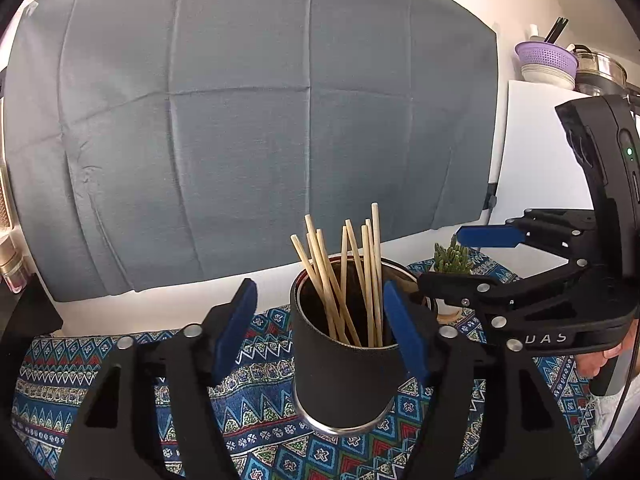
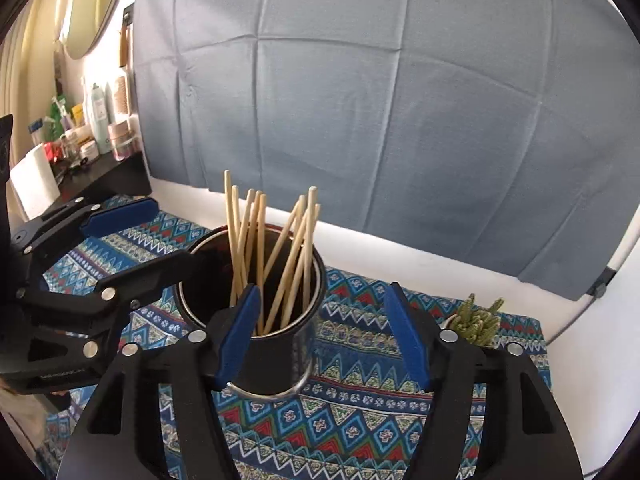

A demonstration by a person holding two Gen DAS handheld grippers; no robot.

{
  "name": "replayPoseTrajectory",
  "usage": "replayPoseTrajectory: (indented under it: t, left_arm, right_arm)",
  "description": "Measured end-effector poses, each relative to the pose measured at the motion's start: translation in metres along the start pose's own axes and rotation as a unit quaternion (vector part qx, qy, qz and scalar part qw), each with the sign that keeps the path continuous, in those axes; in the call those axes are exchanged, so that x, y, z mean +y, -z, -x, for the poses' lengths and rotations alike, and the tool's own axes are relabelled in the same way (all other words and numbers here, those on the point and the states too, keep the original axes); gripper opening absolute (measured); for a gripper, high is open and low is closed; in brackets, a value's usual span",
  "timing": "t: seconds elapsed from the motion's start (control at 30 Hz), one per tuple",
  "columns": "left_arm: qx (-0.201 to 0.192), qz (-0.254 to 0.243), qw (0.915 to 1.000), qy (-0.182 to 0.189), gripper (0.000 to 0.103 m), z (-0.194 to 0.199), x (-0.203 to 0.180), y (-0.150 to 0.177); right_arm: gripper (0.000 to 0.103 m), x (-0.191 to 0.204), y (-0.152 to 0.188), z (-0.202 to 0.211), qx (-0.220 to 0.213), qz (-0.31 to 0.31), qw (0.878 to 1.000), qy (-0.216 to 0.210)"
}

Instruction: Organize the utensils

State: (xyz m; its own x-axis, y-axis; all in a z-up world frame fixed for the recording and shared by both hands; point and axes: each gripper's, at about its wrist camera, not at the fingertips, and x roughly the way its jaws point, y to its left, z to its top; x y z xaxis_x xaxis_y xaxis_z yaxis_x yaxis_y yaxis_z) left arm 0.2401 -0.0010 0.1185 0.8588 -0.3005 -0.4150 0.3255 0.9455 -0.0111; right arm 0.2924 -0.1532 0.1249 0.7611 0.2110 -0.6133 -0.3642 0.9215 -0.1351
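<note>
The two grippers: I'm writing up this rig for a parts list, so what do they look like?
Both the left gripper and the right gripper have matte black frames with silver rivets and flat blue finger pads. The right one's black handle shows a small green light, pale lettering and a thin cable.

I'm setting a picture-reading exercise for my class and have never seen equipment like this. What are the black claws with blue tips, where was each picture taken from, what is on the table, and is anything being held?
The claws are two hand-held grippers, each with a camera looking forward along its two blue-padded fingers. One picture comes from the left gripper, with the right one in view at its right edge. The other comes from the right gripper, with the left one at its left edge.

On a patterned cloth stands a dark cup full of wooden chopsticks; a small green plant sits beside it. A grey sheet hangs behind.

Both grippers are open. Nothing is held.
</note>
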Motion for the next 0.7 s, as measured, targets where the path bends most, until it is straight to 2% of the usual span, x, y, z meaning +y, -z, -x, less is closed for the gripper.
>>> replayPoseTrajectory:
  t: [0.03, 0.1, 0.13, 0.17, 0.27, 0.4, 0.57, 0.7]
  left_arm:
    - [0.003, 0.001, 1.0000, -0.002, 0.082, 0.002, 0.000, 0.001]
    - [0.006, 0.003, 1.0000, -0.002, 0.088, 0.007, 0.000, 0.003]
    - [0.008, 0.006, 0.9999, -0.003, 0.094, 0.010, 0.000, 0.004]
    - [0.011, 0.009, 0.9999, -0.007, 0.096, 0.012, 0.000, 0.005]
    - [0.015, 0.010, 0.9998, -0.013, 0.097, 0.024, -0.002, 0.011]
    - [0.031, 0.007, 0.9993, -0.020, 0.097, 0.039, -0.004, 0.021]
    - [0.047, 0.005, 0.9984, -0.030, 0.097, 0.065, -0.004, 0.044]
    - [0.049, -0.004, 0.9977, -0.047, 0.097, 0.092, -0.005, 0.069]
  right_arm:
    - [0.073, -0.001, 0.001, 0.002, 0.000, 0.000, 1.000, 0.009]
    - [0.082, -0.003, 0.007, 0.007, 0.000, 0.000, 1.000, 0.032]
    - [0.086, -0.003, 0.010, 0.010, -0.003, 0.004, 0.999, 0.042]
    - [0.086, -0.002, 0.013, 0.013, -0.007, 0.008, 0.999, 0.051]
    - [0.090, -0.003, 0.023, 0.024, -0.010, 0.010, 0.997, 0.070]
    - [0.094, -0.005, 0.041, 0.040, -0.013, -0.004, 0.997, 0.071]
    - [0.095, -0.004, 0.071, 0.057, 0.005, -0.041, 0.998, 0.042]
    - [0.095, 0.010, 0.098, 0.078, -0.021, -0.046, 0.998, 0.029]
